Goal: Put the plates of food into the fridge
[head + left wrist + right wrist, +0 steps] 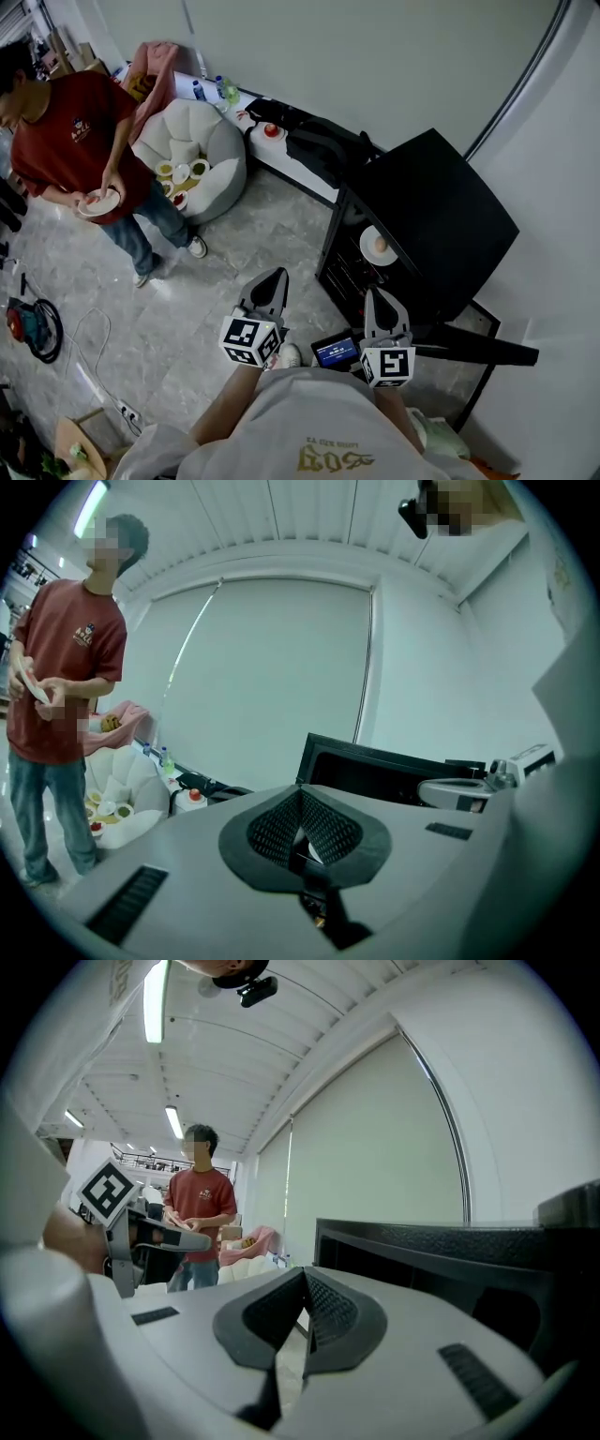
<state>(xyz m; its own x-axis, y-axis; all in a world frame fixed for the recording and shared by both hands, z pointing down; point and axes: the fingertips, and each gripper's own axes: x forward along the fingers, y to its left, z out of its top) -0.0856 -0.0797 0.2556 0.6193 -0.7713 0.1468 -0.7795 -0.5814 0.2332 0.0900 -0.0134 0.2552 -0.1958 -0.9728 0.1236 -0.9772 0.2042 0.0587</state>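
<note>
Jaws pressed together on both our left gripper and right gripper, nothing pinched. One plate of food sits in the open fridge just ahead of us. More plates lie on a white seat well apart from it

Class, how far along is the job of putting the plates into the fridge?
Done: one plate sits inside the open fridge. In hand: nothing; the left gripper and right gripper are both shut and empty. Remaining: several dishes on the white chair, plus another plate held by the person.
</note>
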